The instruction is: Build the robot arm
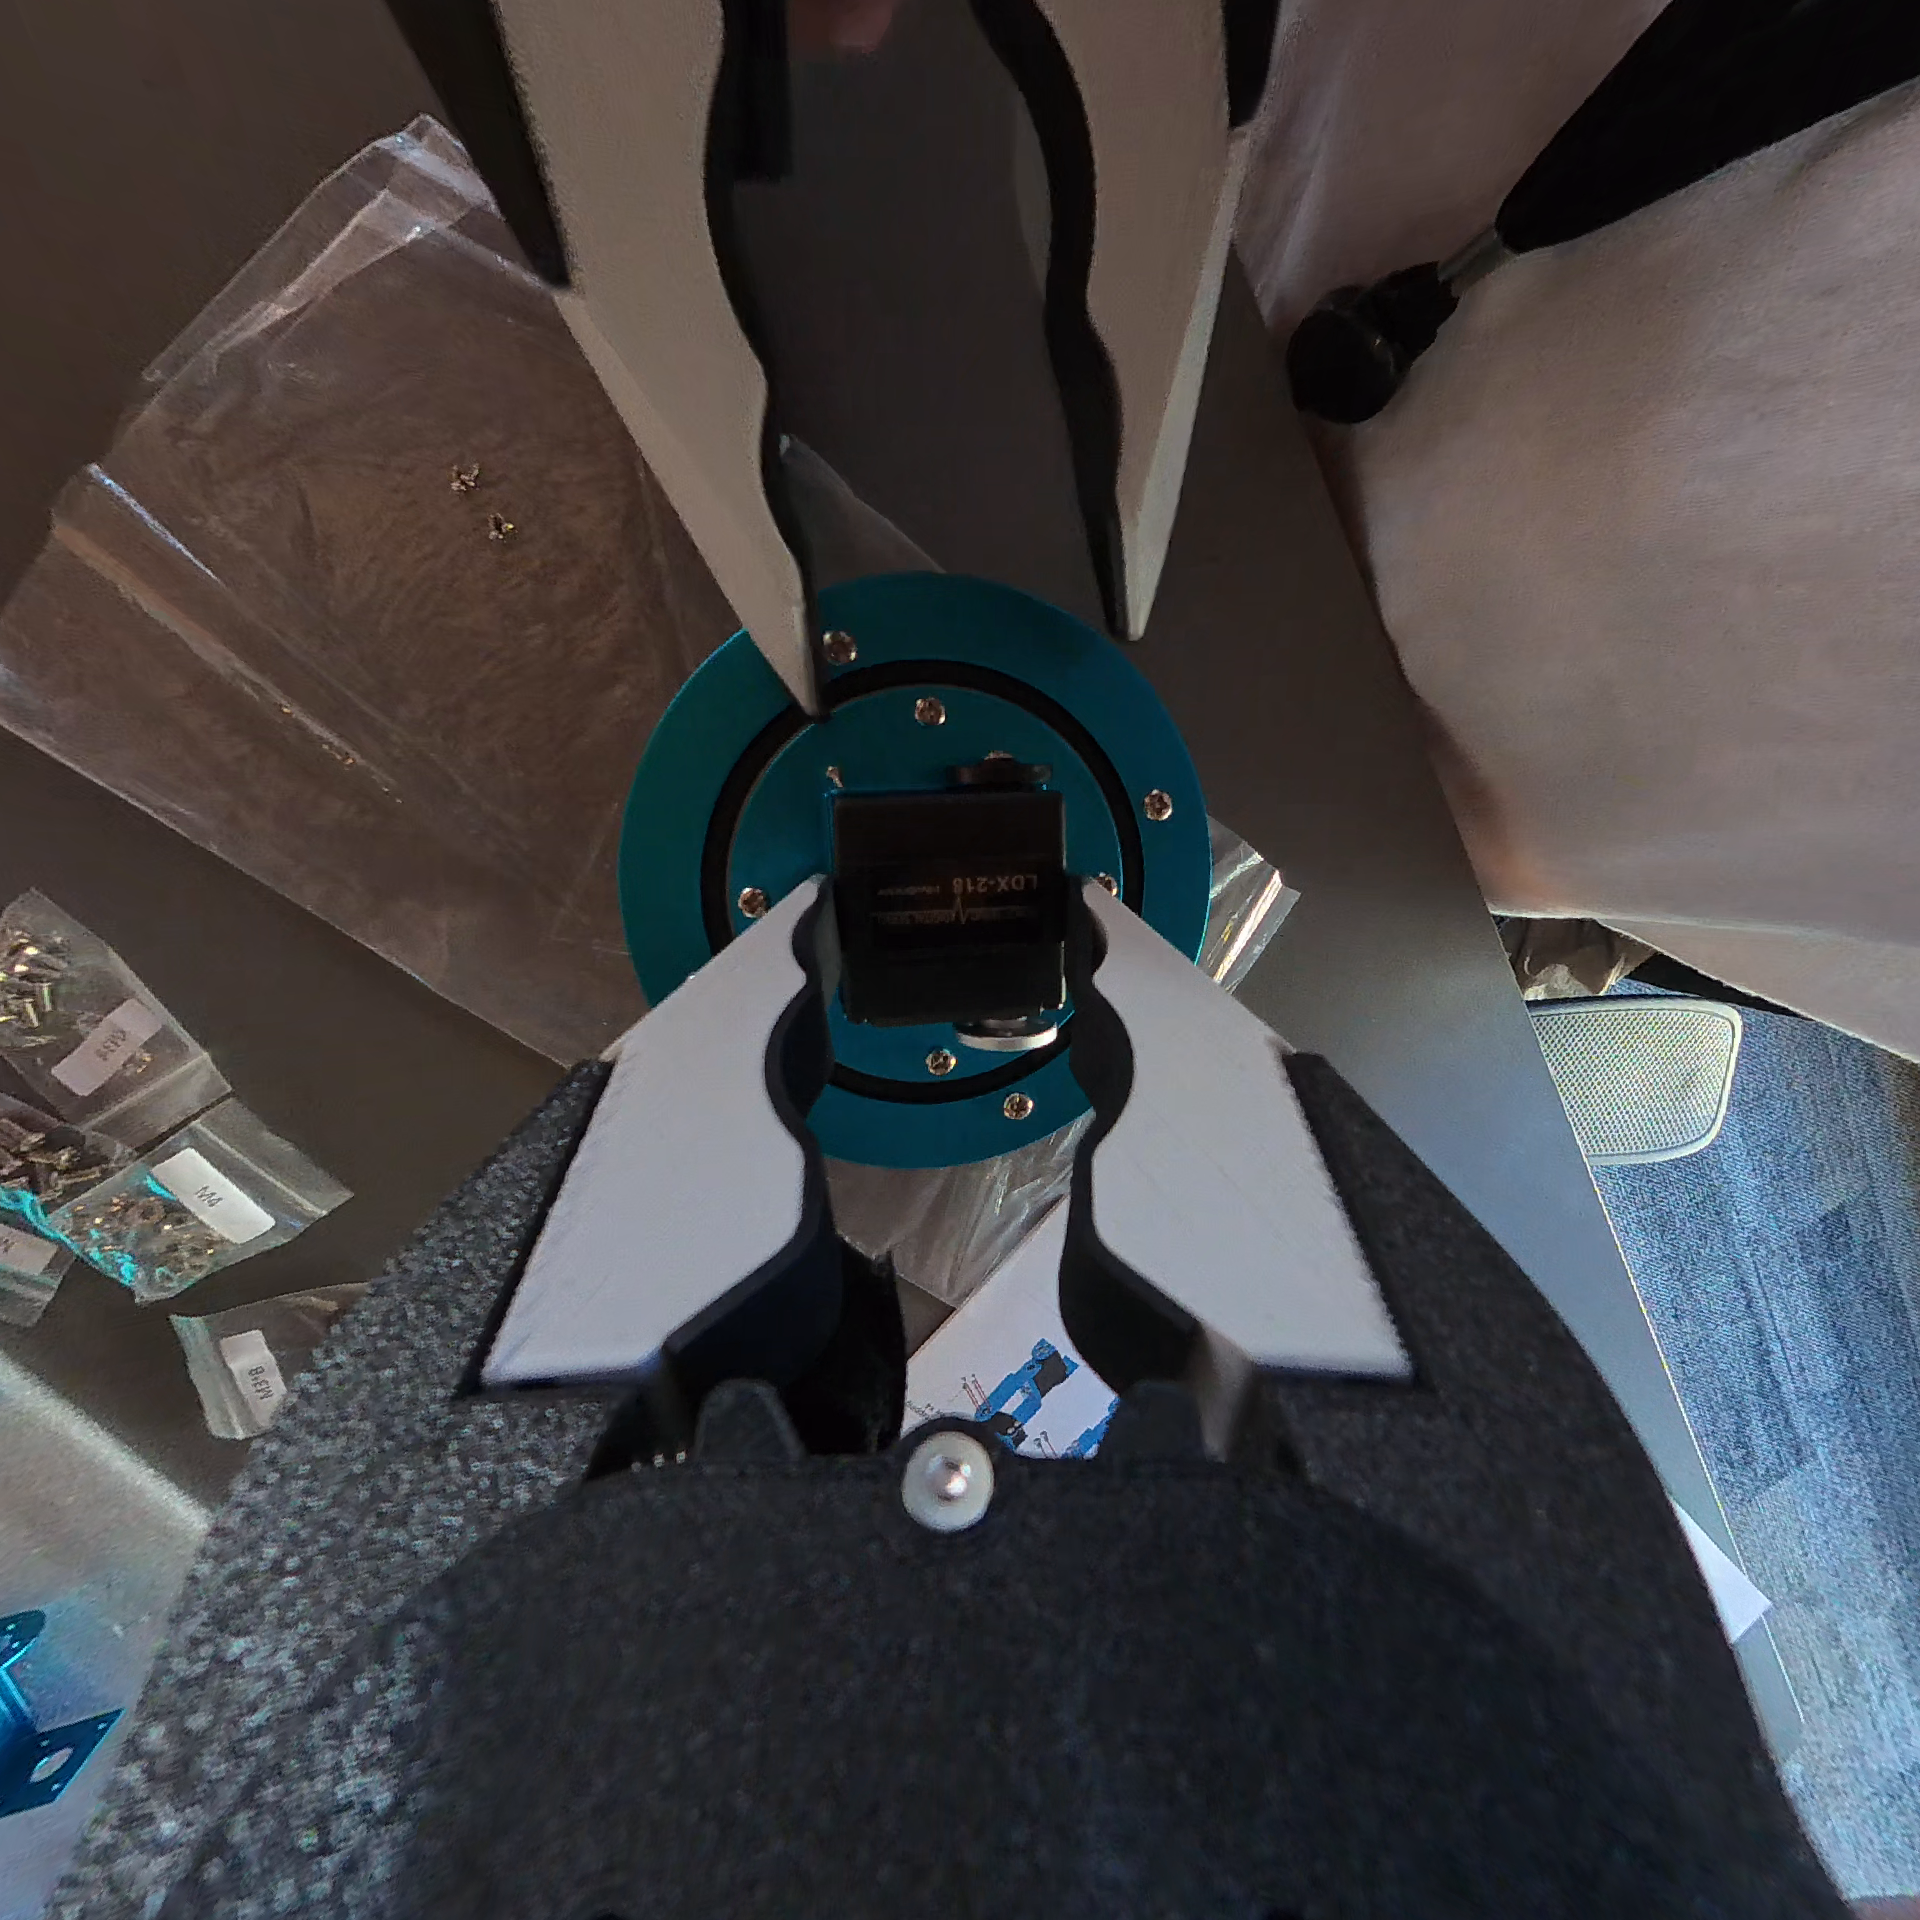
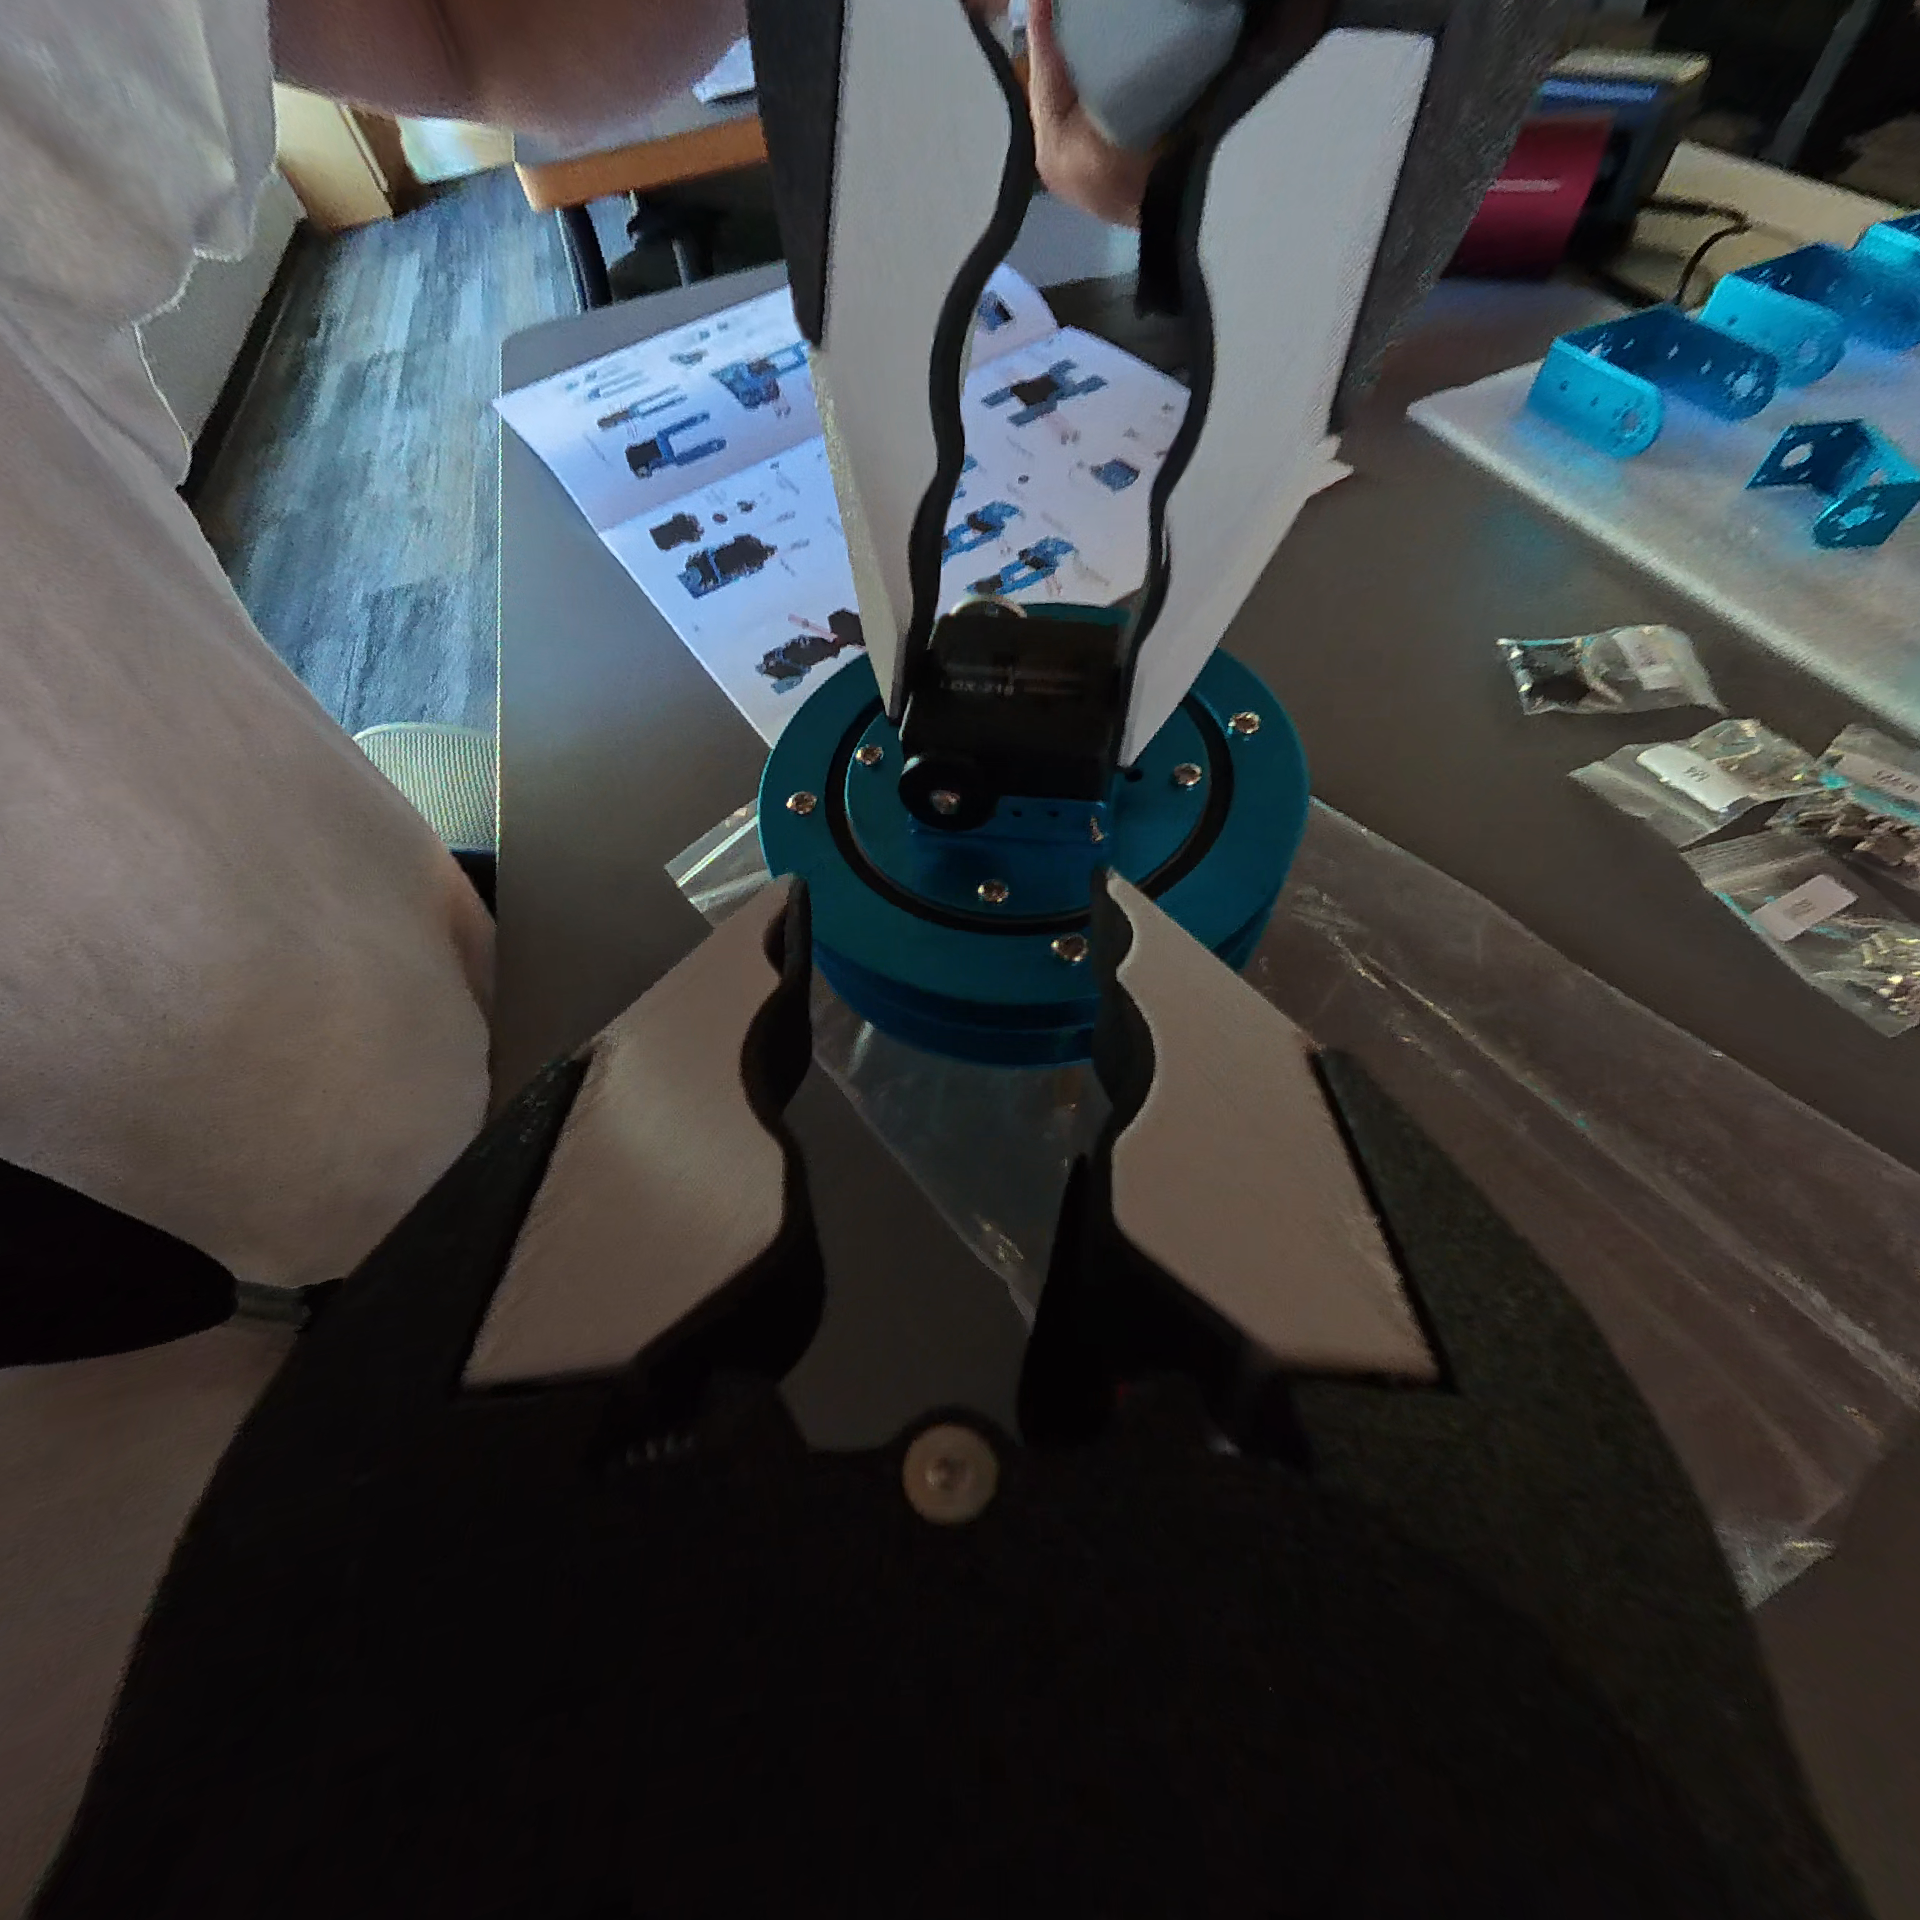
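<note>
A round teal metal base [image 1: 675, 831] lies on a grey table with a black servo [image 1: 951, 862] standing in its middle. My left gripper [image 1: 956, 899] is shut on the servo, one finger against each side. The right wrist view shows it reaching in from the top [image 2: 1016, 727], clamped on the servo [image 2: 1013, 686]. My right gripper [image 2: 951, 888] is open and empty, its tips just above the near rim of the base [image 2: 1257, 810]. In the left wrist view it [image 1: 971, 670] comes in from the top, with one tip on the base's ring.
A large clear plastic bag [image 1: 364, 468] lies under and beside the base. Small bags of screws [image 2: 1745, 810] and blue metal brackets [image 2: 1662, 384] lie to one side. A printed instruction sheet [image 2: 727, 468] lies behind the base. A person in white clothing [image 2: 156, 727] stands at the table edge, next to a chair [image 1: 1621, 1081]. Both grippers' tips are close together, under 4 cm apart.
</note>
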`<state>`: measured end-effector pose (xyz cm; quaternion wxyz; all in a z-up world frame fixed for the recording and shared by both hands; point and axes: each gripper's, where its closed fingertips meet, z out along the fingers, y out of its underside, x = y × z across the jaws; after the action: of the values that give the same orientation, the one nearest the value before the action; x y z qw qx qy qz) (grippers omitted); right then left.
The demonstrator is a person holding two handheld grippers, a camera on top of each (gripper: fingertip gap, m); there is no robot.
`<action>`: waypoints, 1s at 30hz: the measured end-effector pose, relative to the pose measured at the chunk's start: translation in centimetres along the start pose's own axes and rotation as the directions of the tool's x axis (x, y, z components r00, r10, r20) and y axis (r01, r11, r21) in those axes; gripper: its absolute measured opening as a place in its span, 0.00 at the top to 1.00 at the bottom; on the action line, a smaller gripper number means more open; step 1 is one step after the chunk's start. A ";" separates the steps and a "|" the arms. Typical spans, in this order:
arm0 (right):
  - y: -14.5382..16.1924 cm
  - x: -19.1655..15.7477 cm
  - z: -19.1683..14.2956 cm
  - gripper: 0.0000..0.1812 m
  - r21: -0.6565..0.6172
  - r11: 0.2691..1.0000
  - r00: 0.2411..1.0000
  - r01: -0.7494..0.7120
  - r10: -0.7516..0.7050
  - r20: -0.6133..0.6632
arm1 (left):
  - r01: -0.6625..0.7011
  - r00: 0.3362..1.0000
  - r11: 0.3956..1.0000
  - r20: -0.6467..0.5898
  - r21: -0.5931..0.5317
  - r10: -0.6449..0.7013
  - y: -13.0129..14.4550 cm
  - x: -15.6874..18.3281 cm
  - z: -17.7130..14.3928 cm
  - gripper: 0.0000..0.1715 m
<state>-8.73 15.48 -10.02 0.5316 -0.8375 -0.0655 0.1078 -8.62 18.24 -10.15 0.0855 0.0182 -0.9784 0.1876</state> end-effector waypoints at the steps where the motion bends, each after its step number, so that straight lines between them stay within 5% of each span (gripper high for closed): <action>1: 0.1 0.0 0.2 0.71 -0.019 1.000 1.000 0.001 -0.001 0.000 | 0.000 1.000 1.000 0.000 0.000 0.000 0.0 0.0 0.0 0.75; 30: -0.4 -0.4 0.8 0.71 -0.027 1.000 1.000 -0.006 0.007 0.014 | -0.008 1.000 1.000 0.004 -0.008 0.008 0.1 0.0 -0.1 0.75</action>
<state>-9.35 16.26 -10.00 0.5194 -0.8441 -0.0678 0.1144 -8.59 18.35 -10.13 0.0830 0.0141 -0.9794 0.1838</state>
